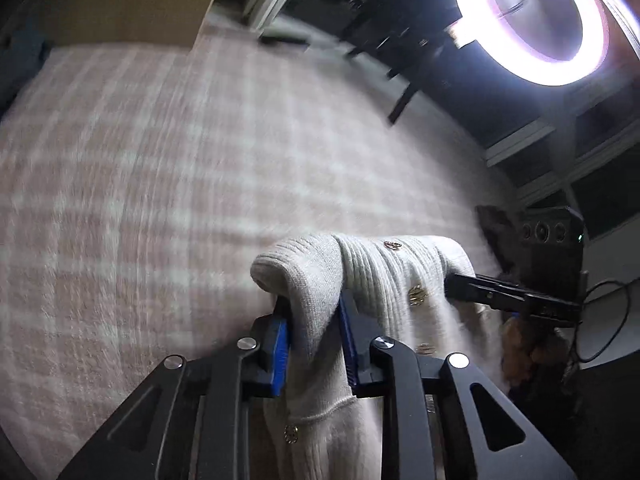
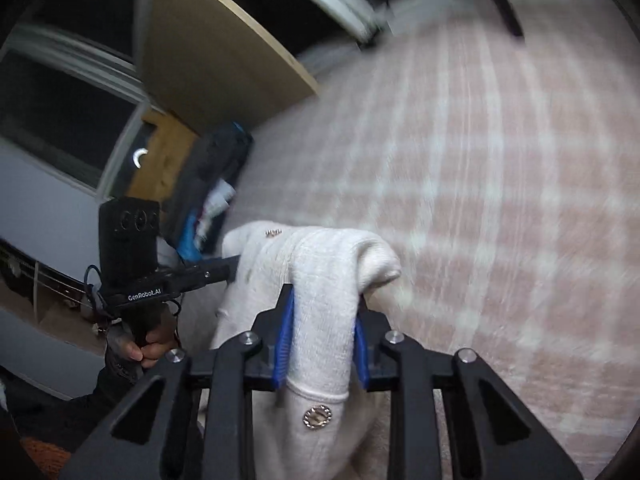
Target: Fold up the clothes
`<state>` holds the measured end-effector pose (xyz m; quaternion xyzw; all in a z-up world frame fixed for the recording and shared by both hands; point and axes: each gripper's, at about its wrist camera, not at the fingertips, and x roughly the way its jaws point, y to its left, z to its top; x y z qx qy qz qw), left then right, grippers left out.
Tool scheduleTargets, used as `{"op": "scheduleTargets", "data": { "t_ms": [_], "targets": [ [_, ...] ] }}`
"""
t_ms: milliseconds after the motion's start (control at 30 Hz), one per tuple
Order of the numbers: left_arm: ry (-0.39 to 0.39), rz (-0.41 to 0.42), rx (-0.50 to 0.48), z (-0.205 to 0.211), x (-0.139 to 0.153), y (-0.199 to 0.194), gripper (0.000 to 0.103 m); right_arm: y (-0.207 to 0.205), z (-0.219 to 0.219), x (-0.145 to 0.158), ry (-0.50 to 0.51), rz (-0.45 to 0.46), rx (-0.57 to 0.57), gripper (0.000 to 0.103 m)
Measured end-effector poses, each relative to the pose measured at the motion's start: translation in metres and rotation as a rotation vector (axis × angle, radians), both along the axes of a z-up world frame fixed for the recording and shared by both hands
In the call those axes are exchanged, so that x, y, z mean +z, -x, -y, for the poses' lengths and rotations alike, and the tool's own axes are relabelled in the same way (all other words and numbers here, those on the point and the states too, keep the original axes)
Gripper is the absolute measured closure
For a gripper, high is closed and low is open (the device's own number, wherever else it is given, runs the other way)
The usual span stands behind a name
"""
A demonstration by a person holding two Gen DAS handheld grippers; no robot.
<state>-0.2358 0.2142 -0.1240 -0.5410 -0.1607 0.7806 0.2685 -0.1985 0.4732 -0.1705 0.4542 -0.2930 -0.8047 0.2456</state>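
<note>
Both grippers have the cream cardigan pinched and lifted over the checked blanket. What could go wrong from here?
1. The left gripper and right gripper each pinch a bunched fold of the cardigan, so the thick knit may slip out.
2. Fabric sags between the grips; the fold could land crooked on the blanket.
3. The gold buttons hang close to the right gripper's fingers and might snag.

A: What is the left gripper [image 1: 314,322] clamping?

B: A cream ribbed knit cardigan with gold buttons [image 1: 384,280], pinched between its blue-padded jaws above the pink-and-white checked blanket [image 1: 160,168].

A: And opposite?

B: The right gripper [image 1: 472,286] meets the same garment.
</note>
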Motion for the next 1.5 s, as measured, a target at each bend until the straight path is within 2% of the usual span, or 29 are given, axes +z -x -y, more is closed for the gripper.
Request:
{"op": "scheduleTargets", "data": {
  "t_ms": [33,100,133,167,200,267,300,367,400,500,600,733,833,900,933,967,1000,1100,1233,1300,1367,1433,1500],
  "targets": [
    [-0.004,-0.031,-0.003,-0.005,0.012,0.007,0.082,0.0,-0.005,0.013,-0.021,-0.035,-0.018,0.079],
    [0.001,-0.086,0.002,-0.02,0.026,0.026,0.08,0.008,-0.016,0.033,-0.136,-0.1,-0.08,0.079],
    [0.039,-0.098,0.009,-0.029,0.025,0.041,0.074,0.016,-0.022,0.036,-0.199,-0.121,-0.11,0.079],
    [0.099,-0.097,0.01,-0.038,0.02,0.055,0.057,0.025,-0.027,0.035,-0.262,-0.134,-0.139,0.074],
    [0.159,-0.097,0.012,-0.047,0.015,0.069,0.052,0.031,-0.037,0.03,-0.283,-0.098,-0.168,0.063],
    [0.22,-0.013,0.004,-0.05,0.003,0.085,0.06,0.04,-0.06,0.016,-0.279,0.028,-0.229,0.062],
    [0.208,0.006,-0.003,-0.046,0.003,0.085,0.06,0.045,-0.072,0.009,-0.277,0.091,-0.259,0.062],
    [0.153,-0.021,-0.021,-0.035,0.012,0.071,0.054,0.025,-0.079,0.012,-0.221,0.087,-0.265,0.06],
    [0.162,-0.037,-0.04,-0.029,0.017,0.059,0.052,0.012,-0.081,0.015,-0.187,0.072,-0.263,0.056],
    [0.182,-0.023,-0.102,-0.01,0.017,0.014,0.05,-0.032,-0.077,0.014,-0.151,0.082,-0.21,0.056],
    [0.189,0.03,-0.149,-0.002,0.005,-0.025,0.05,-0.074,-0.067,0.001,-0.13,0.12,-0.192,0.056],
    [0.207,0.097,-0.172,-0.006,-0.023,-0.052,0.05,-0.094,-0.042,-0.021,-0.104,0.175,-0.187,0.056],
    [0.184,0.114,-0.166,-0.009,-0.03,-0.057,0.053,-0.094,-0.029,-0.029,-0.119,0.175,-0.185,0.056],
    [0.168,0.098,-0.17,-0.01,-0.025,-0.06,0.072,-0.094,-0.022,-0.029,-0.123,0.159,-0.183,0.058],
    [0.152,0.094,-0.183,-0.012,-0.021,-0.06,0.087,-0.096,-0.021,-0.025,-0.13,0.146,-0.182,0.062],
    [0.143,0.087,-0.193,-0.014,-0.017,-0.06,0.093,-0.097,-0.02,-0.019,-0.132,0.128,-0.172,0.076],
    [0.141,0.07,-0.205,-0.016,-0.011,-0.06,0.094,-0.097,-0.02,-0.013,-0.129,0.109,-0.158,0.085],
    [0.122,0.018,-0.229,-0.023,0.014,-0.058,0.096,-0.091,-0.016,0.006,-0.095,0.058,-0.145,0.092],
    [0.112,-0.078,-0.246,-0.03,0.057,-0.056,0.096,-0.088,-0.019,0.036,-0.043,0.007,-0.129,0.093],
    [0.143,-0.105,-0.261,-0.032,0.066,-0.059,0.096,-0.09,-0.023,0.043,-0.025,-0.001,-0.146,0.093],
    [0.209,-0.116,-0.289,-0.037,0.058,-0.068,0.096,-0.096,-0.027,0.036,-0.029,0.023,-0.161,0.093],
    [0.268,-0.07,-0.313,-0.028,0.03,-0.077,0.094,-0.102,-0.027,0.014,-0.063,0.087,-0.165,0.093],
    [0.285,0.005,-0.313,-0.021,0.001,-0.079,0.096,-0.104,-0.023,-0.015,-0.217,0.182,-0.168,0.09]
  ]
}}
